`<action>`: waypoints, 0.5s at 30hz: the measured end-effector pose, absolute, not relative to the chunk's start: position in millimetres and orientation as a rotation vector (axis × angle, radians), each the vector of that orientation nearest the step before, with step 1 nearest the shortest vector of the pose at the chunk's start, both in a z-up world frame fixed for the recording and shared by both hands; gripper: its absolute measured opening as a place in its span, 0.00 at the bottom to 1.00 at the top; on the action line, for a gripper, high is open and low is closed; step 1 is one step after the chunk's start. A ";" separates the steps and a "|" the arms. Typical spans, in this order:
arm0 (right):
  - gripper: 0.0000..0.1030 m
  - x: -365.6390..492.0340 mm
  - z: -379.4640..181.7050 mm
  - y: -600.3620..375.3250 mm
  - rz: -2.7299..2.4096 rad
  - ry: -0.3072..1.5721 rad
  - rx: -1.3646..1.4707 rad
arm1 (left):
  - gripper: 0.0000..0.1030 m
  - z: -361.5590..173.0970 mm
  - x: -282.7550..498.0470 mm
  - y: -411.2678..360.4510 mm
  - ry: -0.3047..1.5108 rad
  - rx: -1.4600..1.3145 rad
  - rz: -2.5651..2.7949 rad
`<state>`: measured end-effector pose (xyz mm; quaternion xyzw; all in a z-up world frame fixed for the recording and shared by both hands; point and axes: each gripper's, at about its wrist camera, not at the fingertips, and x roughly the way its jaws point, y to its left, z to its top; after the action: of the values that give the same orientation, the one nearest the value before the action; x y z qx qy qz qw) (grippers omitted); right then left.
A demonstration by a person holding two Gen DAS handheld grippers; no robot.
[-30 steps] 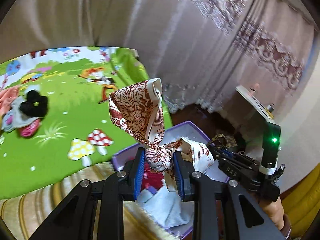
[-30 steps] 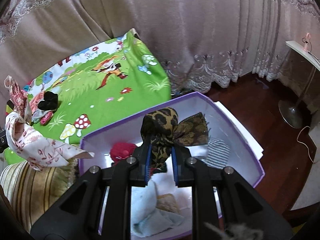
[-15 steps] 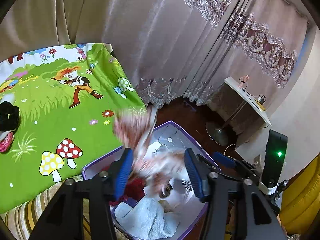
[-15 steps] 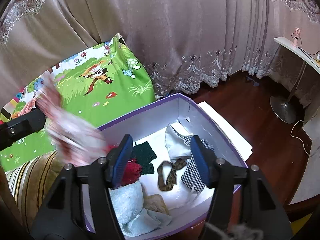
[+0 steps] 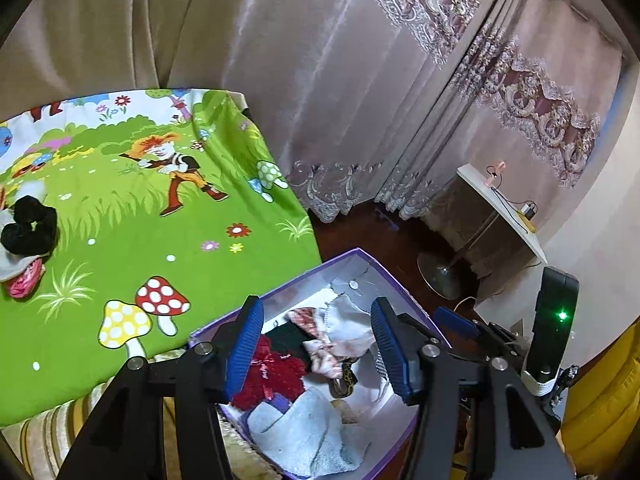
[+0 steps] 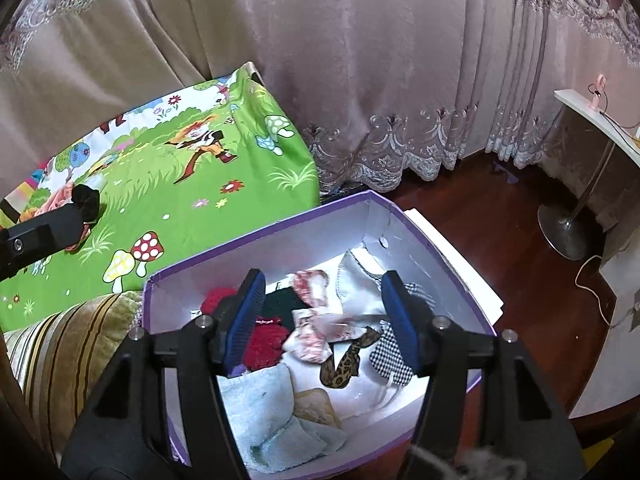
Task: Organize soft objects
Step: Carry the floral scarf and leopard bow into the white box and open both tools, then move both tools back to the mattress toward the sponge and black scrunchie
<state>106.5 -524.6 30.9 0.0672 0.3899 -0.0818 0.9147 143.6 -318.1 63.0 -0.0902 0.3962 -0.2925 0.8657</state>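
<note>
A purple-rimmed white box (image 6: 280, 227) (image 5: 344, 256) sits below both grippers beside the bed. Inside lie a red-and-white patterned scarf (image 6: 316, 330) (image 5: 326, 350), a leopard-print scarf (image 6: 344, 364), a red knit piece (image 6: 264, 340) (image 5: 270, 372), a checked cloth (image 6: 390, 354) and a pale blue towel (image 6: 268, 408) (image 5: 308, 420). My left gripper (image 5: 318, 350) is open and empty above the box. My right gripper (image 6: 324, 320) is open and empty above the box. A black scrunchie (image 5: 28, 224) (image 6: 86, 200) lies with other soft items on the green cartoon bedsheet (image 5: 140, 220).
A striped cushion (image 6: 60, 352) borders the box on the left. Curtains (image 6: 360, 80) hang behind. A floor lamp base (image 6: 564, 236) and a white shelf (image 6: 600, 124) stand on the dark wooden floor at the right. My left gripper's arm (image 6: 40, 232) shows at the right wrist view's left edge.
Both grippers opened. The patterned scarf dropped from my left gripper and the leopard scarf from my right gripper; both now lie in the box.
</note>
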 end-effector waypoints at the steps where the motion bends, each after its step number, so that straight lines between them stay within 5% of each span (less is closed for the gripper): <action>1: 0.62 107.1 32.2 -521.5 -0.163 0.803 0.135 | 0.55 63.2 144.3 -315.3 0.829 -0.193 -0.608; 15: 0.70 124.4 53.5 -461.8 -0.016 0.781 0.088 | 0.61 73.0 155.7 -247.7 0.793 -0.201 -0.486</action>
<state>124.4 -461.8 53.5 0.0431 0.3804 -0.0076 0.9238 155.7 -247.7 73.0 -0.0970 0.3817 -0.2337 0.8890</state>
